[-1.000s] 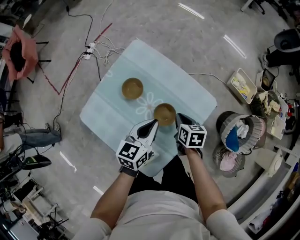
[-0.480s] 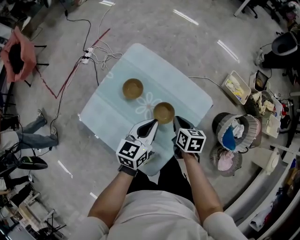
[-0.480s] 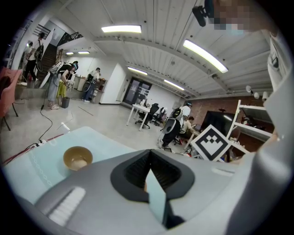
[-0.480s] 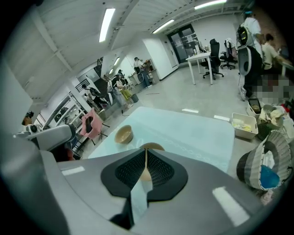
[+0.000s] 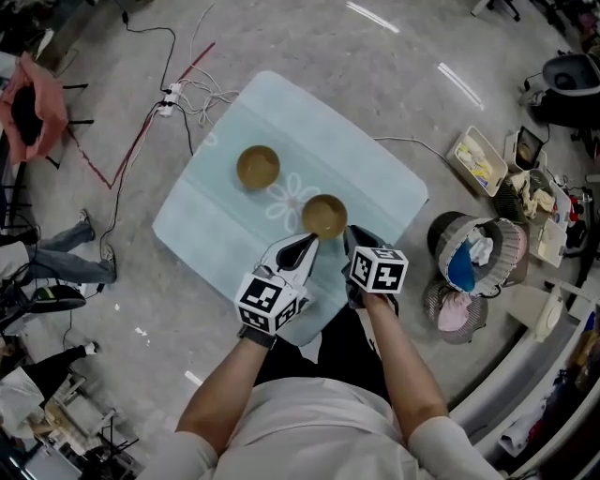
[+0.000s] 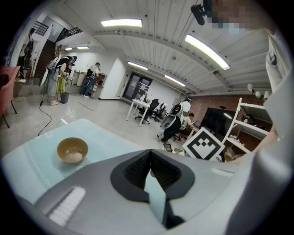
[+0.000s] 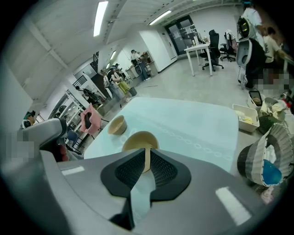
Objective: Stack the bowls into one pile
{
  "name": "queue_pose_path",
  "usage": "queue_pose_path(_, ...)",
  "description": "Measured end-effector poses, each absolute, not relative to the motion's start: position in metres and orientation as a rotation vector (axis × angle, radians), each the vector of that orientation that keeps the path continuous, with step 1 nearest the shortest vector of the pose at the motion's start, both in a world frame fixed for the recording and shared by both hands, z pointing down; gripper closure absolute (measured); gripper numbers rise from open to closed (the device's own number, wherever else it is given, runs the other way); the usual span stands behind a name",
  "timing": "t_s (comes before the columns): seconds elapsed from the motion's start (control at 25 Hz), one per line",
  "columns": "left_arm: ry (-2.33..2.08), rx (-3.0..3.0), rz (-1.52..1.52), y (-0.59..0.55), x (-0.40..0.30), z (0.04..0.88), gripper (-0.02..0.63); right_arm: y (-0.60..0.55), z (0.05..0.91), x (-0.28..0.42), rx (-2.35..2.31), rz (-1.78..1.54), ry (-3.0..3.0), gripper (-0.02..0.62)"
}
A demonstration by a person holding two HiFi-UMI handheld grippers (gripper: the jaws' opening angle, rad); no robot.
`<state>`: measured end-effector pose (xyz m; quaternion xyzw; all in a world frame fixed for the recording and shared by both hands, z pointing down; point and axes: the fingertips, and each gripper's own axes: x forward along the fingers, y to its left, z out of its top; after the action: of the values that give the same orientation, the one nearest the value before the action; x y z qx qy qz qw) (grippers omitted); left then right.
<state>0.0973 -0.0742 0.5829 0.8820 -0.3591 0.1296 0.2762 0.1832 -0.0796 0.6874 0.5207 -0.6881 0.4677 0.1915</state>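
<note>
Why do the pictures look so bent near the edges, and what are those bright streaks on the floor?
Left gripper view and right gripper view: a wide-angle lens, so the ceiling curves and the corners go black. Head view: the floor streaks look like reflected ceiling lights; shadows are faint.

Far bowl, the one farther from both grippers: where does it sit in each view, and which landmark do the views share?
Head view: far bowl, upper left of the mat.
Left gripper view: far bowl, lower left.
Right gripper view: far bowl, left of centre, beyond the near bowl.
Shared landmark: the pale blue mat.
</note>
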Motion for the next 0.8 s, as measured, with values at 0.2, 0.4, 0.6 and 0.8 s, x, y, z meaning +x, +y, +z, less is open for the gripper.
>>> queue_pose_path(0.2,-0.971,2.338,0.373,-0.076,0.102,0.598,0.6,-0.081,0.709,0.184,1.413,1.342,-1.907,0.569)
queue_pose_path(0.4,-0.989,2.312,0.382,-0.082,0.101,0.607,0.6,-0.086,0.724,0.183,1.38,1.357,-1.891,0.558)
queue_pose_path(0.6,-1.007,2.286,0.392,-0.084,0.1,0.616,0.6,-0.089,0.738,0.183,1.355,1.372,-1.871,0.549)
queue_pose_path(0.8,-1.027,2.266,0.394,-0.087,0.098,0.62,0.6,-0.093,0.746,0.178,1.324,1.41,-1.868,0.545)
